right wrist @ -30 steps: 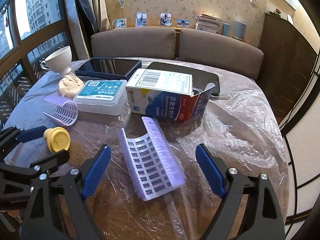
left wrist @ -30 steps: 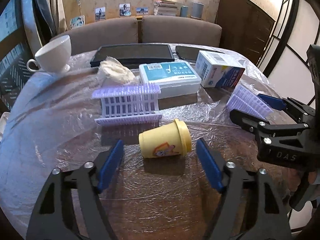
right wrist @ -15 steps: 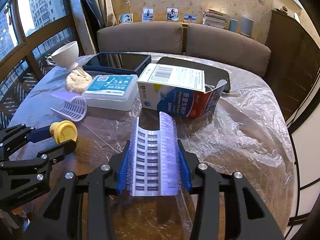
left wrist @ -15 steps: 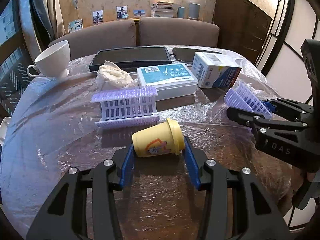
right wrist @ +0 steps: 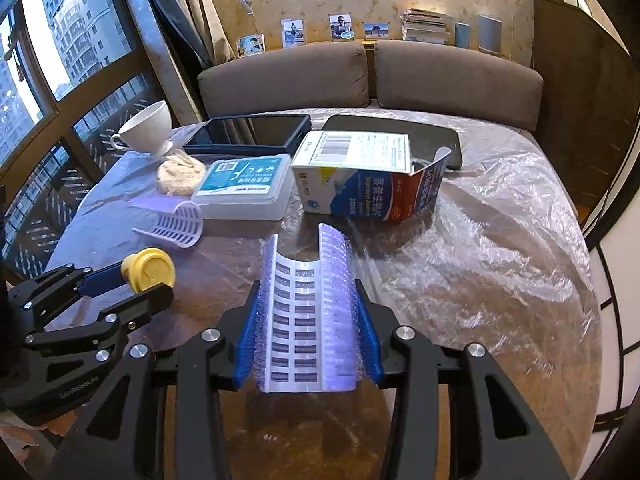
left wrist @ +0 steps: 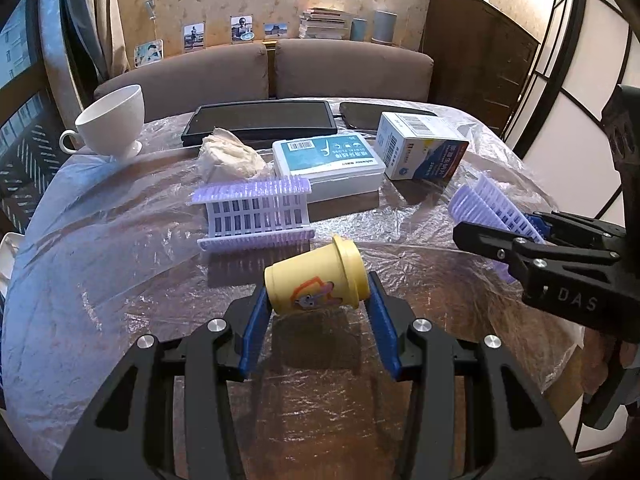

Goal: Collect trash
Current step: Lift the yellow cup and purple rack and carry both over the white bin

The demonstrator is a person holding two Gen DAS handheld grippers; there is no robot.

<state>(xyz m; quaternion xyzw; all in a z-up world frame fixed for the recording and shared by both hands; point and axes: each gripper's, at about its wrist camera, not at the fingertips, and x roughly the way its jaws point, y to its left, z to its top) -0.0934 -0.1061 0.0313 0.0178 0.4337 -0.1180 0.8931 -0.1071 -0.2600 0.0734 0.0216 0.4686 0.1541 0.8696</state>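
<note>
The left gripper [left wrist: 318,306] clamps its fingers on the toppled yellow cup [left wrist: 316,280] (trash, presumably) while, beside that cup, the right gripper [right wrist: 306,346] pinches a purple ribbed tray [right wrist: 306,320], both readied for lifting off the counter [right wrist: 500,280].

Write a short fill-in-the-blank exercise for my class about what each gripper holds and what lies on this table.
1. The left gripper is shut on a small ____ tub lying on its side.
2. The right gripper is shut on a purple ribbed tray; a second purple tray lies beside the crumpled ____.
3. The white cup stands ____ near the table's edge.
4. The blue and white carton lies with one end flap ____.

Missing words: yellow; tissue; upright; open
</note>
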